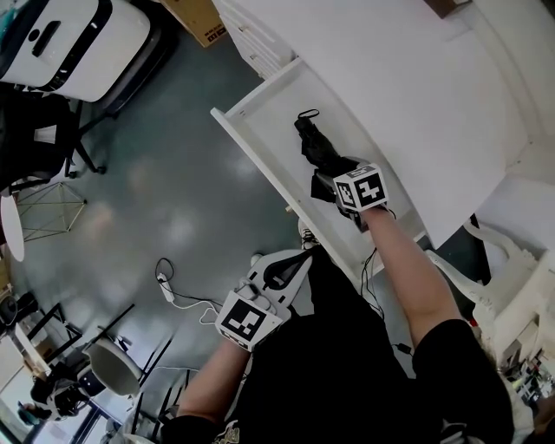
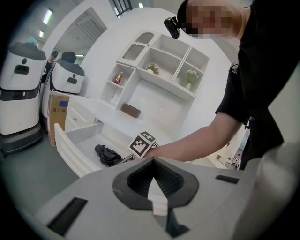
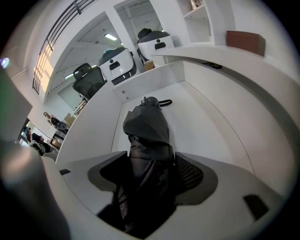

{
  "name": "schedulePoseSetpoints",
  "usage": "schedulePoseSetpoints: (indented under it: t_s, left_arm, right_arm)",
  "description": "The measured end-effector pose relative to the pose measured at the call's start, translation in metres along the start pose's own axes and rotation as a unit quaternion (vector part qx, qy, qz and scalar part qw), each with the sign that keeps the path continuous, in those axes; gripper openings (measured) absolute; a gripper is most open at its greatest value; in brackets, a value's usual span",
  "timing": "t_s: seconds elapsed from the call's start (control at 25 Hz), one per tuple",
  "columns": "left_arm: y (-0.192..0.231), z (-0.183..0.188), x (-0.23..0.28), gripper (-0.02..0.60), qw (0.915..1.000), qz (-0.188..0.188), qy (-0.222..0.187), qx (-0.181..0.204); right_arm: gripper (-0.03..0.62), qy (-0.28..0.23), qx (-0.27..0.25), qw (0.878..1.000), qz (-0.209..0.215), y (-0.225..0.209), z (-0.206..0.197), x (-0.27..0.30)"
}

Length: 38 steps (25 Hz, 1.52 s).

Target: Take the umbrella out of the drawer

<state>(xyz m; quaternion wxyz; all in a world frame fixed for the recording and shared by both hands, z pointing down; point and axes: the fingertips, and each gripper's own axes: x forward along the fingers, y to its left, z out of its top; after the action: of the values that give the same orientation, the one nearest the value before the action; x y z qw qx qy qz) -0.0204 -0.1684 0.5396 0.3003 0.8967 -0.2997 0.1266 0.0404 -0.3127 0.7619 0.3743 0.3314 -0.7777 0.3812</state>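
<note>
A folded black umbrella (image 1: 318, 149) (image 2: 108, 155) (image 3: 147, 131) lies lengthwise in the pulled-out white drawer (image 1: 251, 147) (image 2: 70, 152) (image 3: 206, 126), its strap loop at the far end. My right gripper (image 1: 328, 180) (image 3: 150, 176) reaches down into the drawer with its jaws spread wide around the umbrella's near end. The fabric fills most of the gap, and dark space shows beside the left jaw. My left gripper (image 1: 284, 269) (image 2: 157, 190) hangs outside the drawer's front, aimed toward it, with its jaws together and nothing in them.
The drawer sticks out from a white cabinet top (image 1: 416, 87) with a brown box (image 2: 131, 110) and shelves (image 2: 164, 65) behind. On the grey floor lie a power strip and cable (image 1: 165, 290). White robots (image 1: 78, 43), a cardboard box (image 1: 204, 22) and chairs (image 1: 113, 364) stand around.
</note>
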Motion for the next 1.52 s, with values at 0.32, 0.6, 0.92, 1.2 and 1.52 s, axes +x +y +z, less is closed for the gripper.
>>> schedulePoseSetpoints:
  t_s: [0.32,0.6,0.92,1.2,1.52]
  left_arm:
    - [-0.003,-0.005,0.000,0.005,1.0000,0.001,0.001,-0.004]
    - [-0.002,-0.007,-0.002,0.005,1.0000,0.002,0.001,-0.005]
    - [-0.002,-0.007,-0.008,0.005,1.0000,0.006,0.000,-0.006]
    - [0.002,-0.012,-0.026,0.005,0.9997,0.016,-0.006,-0.017]
    - [0.010,-0.012,-0.050,0.005,0.9997,0.022,-0.011,-0.010]
  right_arm:
    - [0.295,0.023,-0.010,0.999,-0.038,0.000,-0.006,0.012]
    - [0.299,0.030,-0.035,0.996,-0.073,-0.002,-0.009,0.020]
    - [0.299,0.036,-0.062,0.991,-0.113,-0.001,-0.007,0.018]
    - [0.298,0.031,-0.057,0.993,-0.103,-0.001,-0.005,0.018]
    - [0.287,0.026,-0.052,0.993,-0.101,0.000,-0.005,0.018]
